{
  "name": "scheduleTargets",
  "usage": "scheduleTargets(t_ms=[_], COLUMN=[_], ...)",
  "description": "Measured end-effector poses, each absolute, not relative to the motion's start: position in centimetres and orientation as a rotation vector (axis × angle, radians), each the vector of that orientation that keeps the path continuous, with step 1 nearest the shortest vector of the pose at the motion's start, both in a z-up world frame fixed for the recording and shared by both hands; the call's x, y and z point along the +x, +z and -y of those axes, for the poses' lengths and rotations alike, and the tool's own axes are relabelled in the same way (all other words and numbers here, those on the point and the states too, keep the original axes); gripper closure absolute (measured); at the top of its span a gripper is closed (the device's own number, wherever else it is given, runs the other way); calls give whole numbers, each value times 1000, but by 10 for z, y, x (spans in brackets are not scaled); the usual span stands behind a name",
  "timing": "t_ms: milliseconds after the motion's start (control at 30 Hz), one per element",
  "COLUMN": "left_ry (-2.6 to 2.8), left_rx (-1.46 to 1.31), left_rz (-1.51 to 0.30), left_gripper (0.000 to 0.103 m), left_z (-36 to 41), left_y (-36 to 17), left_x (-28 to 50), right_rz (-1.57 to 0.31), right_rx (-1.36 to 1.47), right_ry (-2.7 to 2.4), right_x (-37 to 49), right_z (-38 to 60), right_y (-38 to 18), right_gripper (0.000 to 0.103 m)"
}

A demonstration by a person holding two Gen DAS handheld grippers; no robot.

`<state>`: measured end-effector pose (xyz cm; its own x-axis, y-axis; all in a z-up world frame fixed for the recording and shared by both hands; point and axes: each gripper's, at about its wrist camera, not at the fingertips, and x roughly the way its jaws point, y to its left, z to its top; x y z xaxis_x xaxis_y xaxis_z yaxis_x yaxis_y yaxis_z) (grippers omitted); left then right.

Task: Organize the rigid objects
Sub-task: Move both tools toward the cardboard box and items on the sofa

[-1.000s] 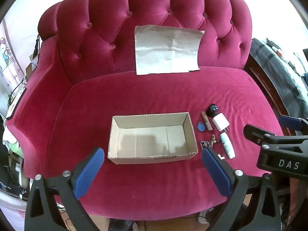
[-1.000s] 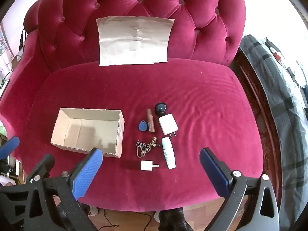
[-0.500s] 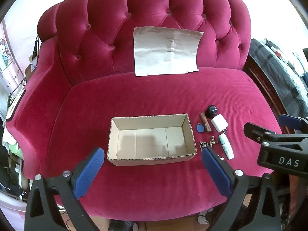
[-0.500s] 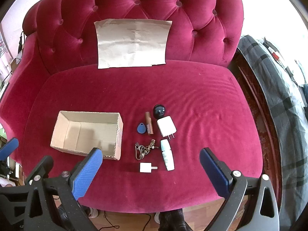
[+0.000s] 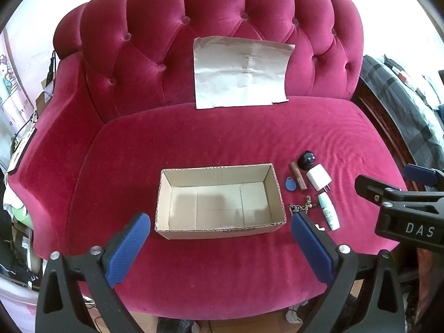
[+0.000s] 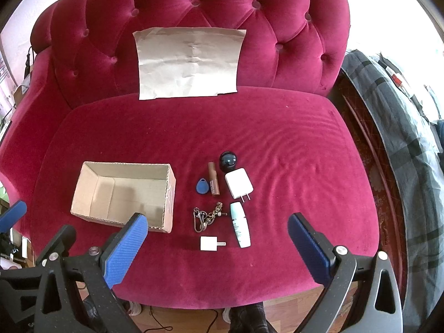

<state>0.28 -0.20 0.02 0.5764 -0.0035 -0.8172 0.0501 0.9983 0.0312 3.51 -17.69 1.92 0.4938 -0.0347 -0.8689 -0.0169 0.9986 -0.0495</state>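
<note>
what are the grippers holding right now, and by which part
Nothing is held. The left gripper and the right gripper are both open above the sofa seat, with the small items and cardboard box untouched.

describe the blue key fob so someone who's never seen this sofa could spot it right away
On the red velvet sofa seat, an open cardboard box sits left of a cluster of small items. The blue key fob lies at the cluster's box-side edge, beside a brown tube. It is the only blue item, flat and teardrop-shaped.

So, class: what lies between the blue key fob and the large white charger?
The brown tube lies between blue key fob and large white charger, clearest in the right wrist view.
</note>
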Motion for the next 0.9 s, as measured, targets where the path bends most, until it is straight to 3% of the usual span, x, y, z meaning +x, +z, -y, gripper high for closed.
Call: scheduleTargets(t_ms=[900], left_ry=[-33], left_rx=[37], left_rz=[-952], left_gripper=[0], left_z=[-2], left_y=[-3], left_x=[4], right_rz=[-1041], right_rx=[-51], right_ry=[-17], right_x=[36], right_z=[179], right_y=[20], right_gripper=[0])
